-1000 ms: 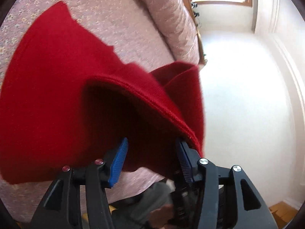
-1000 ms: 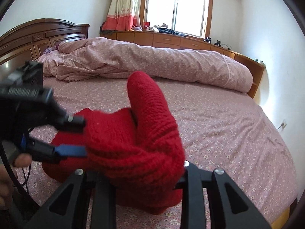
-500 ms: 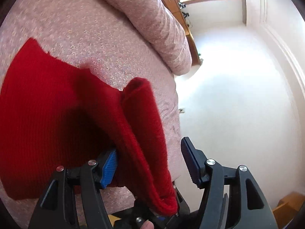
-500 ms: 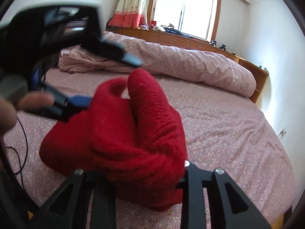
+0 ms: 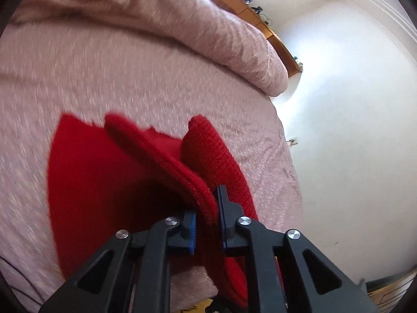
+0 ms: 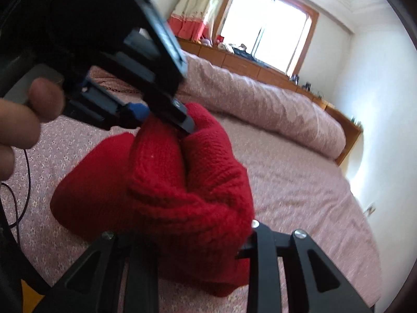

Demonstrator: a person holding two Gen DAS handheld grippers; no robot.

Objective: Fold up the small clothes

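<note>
Two claws pinch one red knit garment (image 5: 109,187) — left claw (image 5: 207,224) just closed, right claw (image 6: 187,237) clamped — bunched, ribbed.

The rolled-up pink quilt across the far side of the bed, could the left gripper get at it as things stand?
Probably not right away. The left gripper has just closed on a fold of the red knitted garment, which the right gripper also holds. Nothing stands between them and the rolled-up pink quilt.

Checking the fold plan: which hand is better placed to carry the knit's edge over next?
Left, probably. Its tool has just closed on the red knit's free upper edge. The right tool is buried in the bunched bulk near the bed, better as an anchor.
</note>
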